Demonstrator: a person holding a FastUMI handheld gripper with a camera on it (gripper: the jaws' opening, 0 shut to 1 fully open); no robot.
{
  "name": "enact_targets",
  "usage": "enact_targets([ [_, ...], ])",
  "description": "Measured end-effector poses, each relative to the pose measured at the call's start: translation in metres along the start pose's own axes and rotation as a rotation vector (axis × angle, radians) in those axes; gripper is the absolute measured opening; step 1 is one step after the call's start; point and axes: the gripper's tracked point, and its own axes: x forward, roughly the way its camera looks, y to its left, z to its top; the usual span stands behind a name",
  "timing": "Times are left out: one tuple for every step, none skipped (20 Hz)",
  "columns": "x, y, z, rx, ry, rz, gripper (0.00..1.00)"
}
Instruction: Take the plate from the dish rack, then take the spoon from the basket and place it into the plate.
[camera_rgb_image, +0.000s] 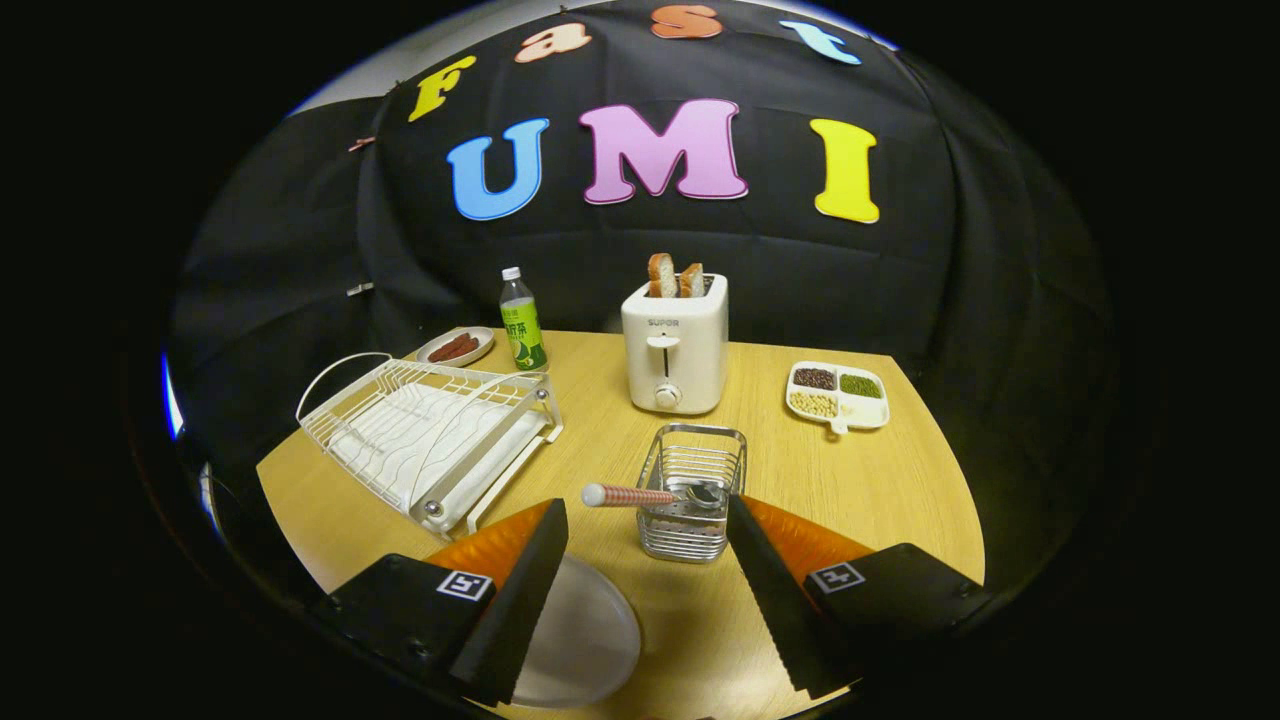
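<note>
A grey plate (585, 640) lies flat on the wooden table (880, 490), partly under my left finger. The white wire dish rack (430, 440) stands beyond the left finger with no dishes in it. A small metal wire basket (692, 490) sits just ahead of the fingers, near the gap's middle. A spoon (645, 495) with a red-checked handle rests across the basket's rim, bowl inside, handle sticking out to the left. My gripper (645, 525) is open, fingers wide apart, with nothing between them.
A white toaster (675, 345) with two bread slices stands behind the basket. A green bottle (522, 322) and a small dish of sausages (455, 347) sit at the back left. A divided tray of beans (838, 395) lies at the back right.
</note>
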Motion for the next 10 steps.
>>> enact_targets([
  [0.004,0.000,0.000,-0.019,-0.004,0.002,0.98],
  [0.009,0.000,0.001,-0.034,-0.010,0.002,0.99],
  [0.014,0.000,0.001,-0.050,-0.016,-0.003,0.98],
  [0.018,-0.003,0.001,-0.068,-0.023,-0.014,0.99],
  [0.024,-0.004,0.001,-0.085,-0.033,-0.022,0.99],
  [0.029,-0.004,0.002,-0.104,-0.044,-0.029,0.99],
  [0.034,-0.005,0.002,-0.120,-0.053,-0.035,0.99],
  [0.039,-0.005,0.001,-0.132,-0.058,-0.042,0.99],
  [0.044,-0.005,0.001,-0.133,-0.059,-0.044,0.98],
  [0.049,-0.002,-0.002,-0.127,-0.054,-0.038,0.97],
])
